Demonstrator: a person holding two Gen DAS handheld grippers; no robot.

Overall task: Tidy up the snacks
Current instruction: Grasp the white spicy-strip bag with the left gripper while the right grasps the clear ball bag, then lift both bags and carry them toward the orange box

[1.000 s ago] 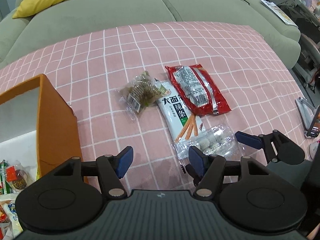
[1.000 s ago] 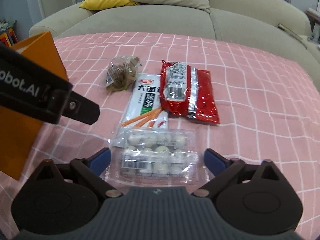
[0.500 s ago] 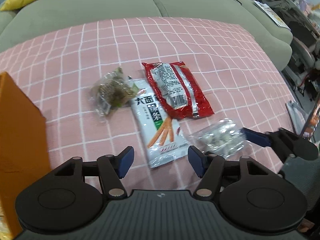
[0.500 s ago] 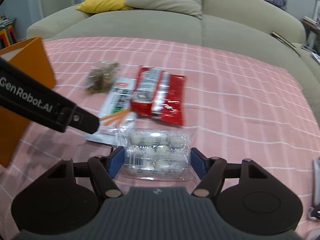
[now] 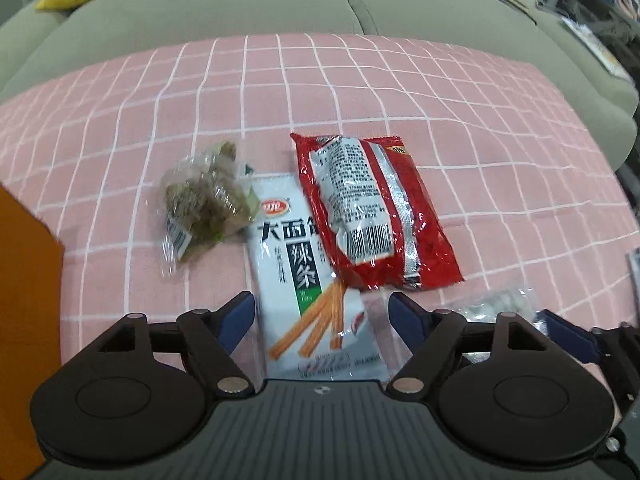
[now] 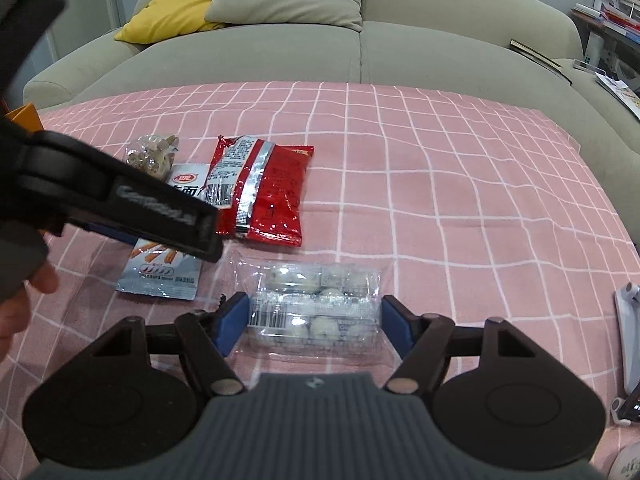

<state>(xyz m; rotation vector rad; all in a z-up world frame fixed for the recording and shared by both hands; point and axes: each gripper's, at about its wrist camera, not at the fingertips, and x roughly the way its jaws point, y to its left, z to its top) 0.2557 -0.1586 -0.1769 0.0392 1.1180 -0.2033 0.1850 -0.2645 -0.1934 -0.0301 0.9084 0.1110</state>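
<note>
A white spicy-strip packet [image 5: 310,276] lies on the pink checked cloth, its near end between the fingers of my open left gripper [image 5: 322,314]. A red snack bag [image 5: 372,212] overlaps its right side. A clear bag of brown snacks [image 5: 204,204] lies to its left. My right gripper [image 6: 314,320] is shut on a clear tray of white round sweets [image 6: 316,300], held just above the cloth. In the right wrist view the red bag [image 6: 264,188] and white packet [image 6: 160,272] lie beyond, partly hidden by the left gripper's arm [image 6: 120,204].
An orange box [image 5: 28,320] stands at the left edge. A grey-green sofa [image 6: 360,52] with a yellow cushion [image 6: 176,8] runs along the back. A white stand [image 6: 628,328] sits at the right edge of the cloth.
My left gripper has moved forward over the white packet, which now lies between its fingers. My right gripper stays shut on the sweets tray, which now hangs more level.
</note>
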